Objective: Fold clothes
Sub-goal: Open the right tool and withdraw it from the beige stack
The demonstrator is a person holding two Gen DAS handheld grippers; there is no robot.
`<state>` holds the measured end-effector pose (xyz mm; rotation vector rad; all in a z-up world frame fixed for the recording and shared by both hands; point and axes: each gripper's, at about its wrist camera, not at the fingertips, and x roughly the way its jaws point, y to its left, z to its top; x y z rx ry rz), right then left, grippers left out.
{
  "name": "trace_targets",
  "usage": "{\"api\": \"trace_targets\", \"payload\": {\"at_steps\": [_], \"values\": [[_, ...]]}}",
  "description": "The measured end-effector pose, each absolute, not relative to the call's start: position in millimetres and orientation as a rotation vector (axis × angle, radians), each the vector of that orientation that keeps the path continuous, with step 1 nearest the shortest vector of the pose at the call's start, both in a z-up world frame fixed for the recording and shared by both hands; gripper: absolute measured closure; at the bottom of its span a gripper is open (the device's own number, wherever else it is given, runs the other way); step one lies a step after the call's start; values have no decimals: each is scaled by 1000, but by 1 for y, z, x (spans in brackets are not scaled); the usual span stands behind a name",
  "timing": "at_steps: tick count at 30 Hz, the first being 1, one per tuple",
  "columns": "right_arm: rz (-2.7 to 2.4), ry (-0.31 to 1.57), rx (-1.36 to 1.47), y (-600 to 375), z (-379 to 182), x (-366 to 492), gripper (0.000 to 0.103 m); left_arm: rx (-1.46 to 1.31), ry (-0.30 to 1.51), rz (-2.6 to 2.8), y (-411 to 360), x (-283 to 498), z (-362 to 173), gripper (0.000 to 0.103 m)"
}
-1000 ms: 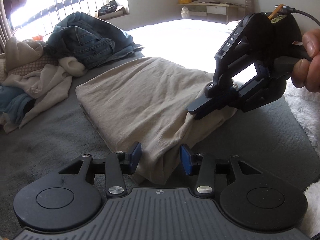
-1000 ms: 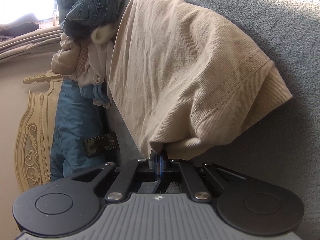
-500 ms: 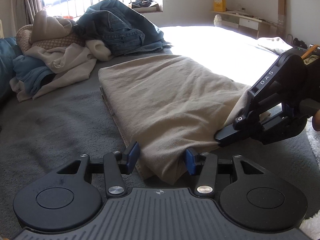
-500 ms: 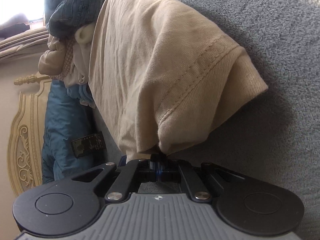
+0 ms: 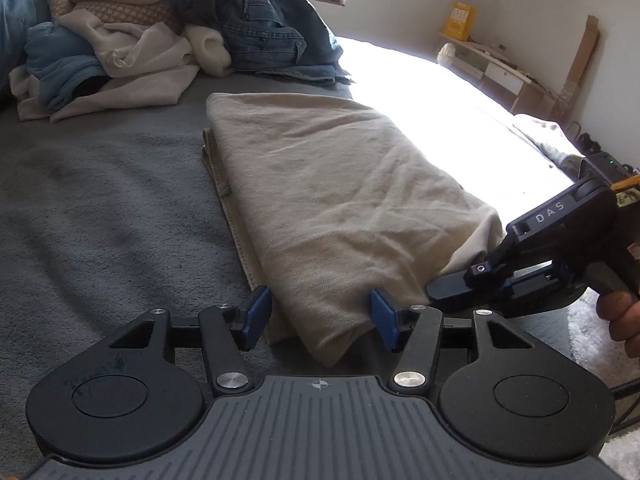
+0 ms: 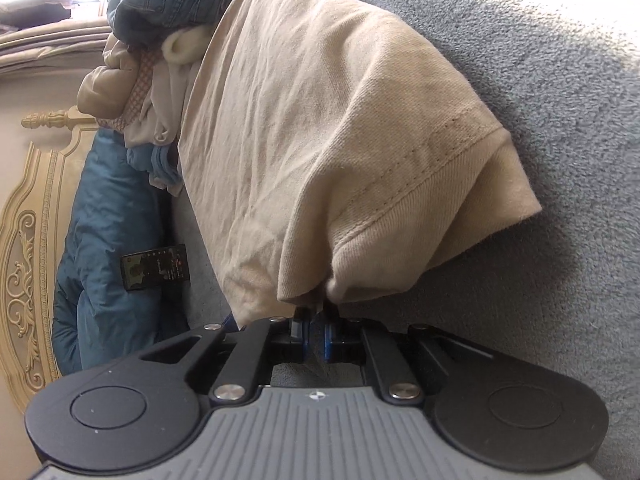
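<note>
On the grey bed (image 5: pixel 100 220), a folded beige garment (image 5: pixel 340 208) lies flat. The left hand-held gripper (image 5: pixel 320 318) straddles its near corner, spread wide. The right hand-held gripper (image 6: pixel 316 332) pinches its edge.

right tool (image 6: pixel 315 338) pinches the beige garment's (image 6: pixel 320 120) hem.

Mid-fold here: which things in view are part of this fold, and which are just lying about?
In the job:
- beige garment, folded on the grey blanket
- right gripper, shut on its near corner
- left gripper, open around the near end

Lying about:
- jeans
- heap of pale clothes
- blue jacket
- yellow box
</note>
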<state>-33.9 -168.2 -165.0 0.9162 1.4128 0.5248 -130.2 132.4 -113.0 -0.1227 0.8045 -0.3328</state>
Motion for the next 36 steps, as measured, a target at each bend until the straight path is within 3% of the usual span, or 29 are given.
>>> {"api": "trace_targets", "payload": {"at_steps": [8,14,20,22,23,24,31,36], "values": [[606,1357,757,-174,-119,-40,82,-141,808,-336,139,-127,-114,47],[461,1372,1050,-213,-139,-30,82,-158,814,-333,141,-125,-117,46],[465,1403,1099,-195,-153,-20,73,-150,814,-333,141,-124,-116,45],[453,1394,1066,-191,-153,-18,83,-146,811,-331,142,-124,-116,45],[439,1383,1033,-191,-152,-19,98,-146,810,-332,142,-125,-116,45],[425,1372,1001,-192,-151,-19,100,-147,809,-333,142,-125,-116,44],[384,1404,1075,-205,-172,-23,101,-124,801,-334,138,-123,-117,42],[337,1410,1194,-226,-180,-27,94,-120,794,-326,138,-123,-117,39]]}}
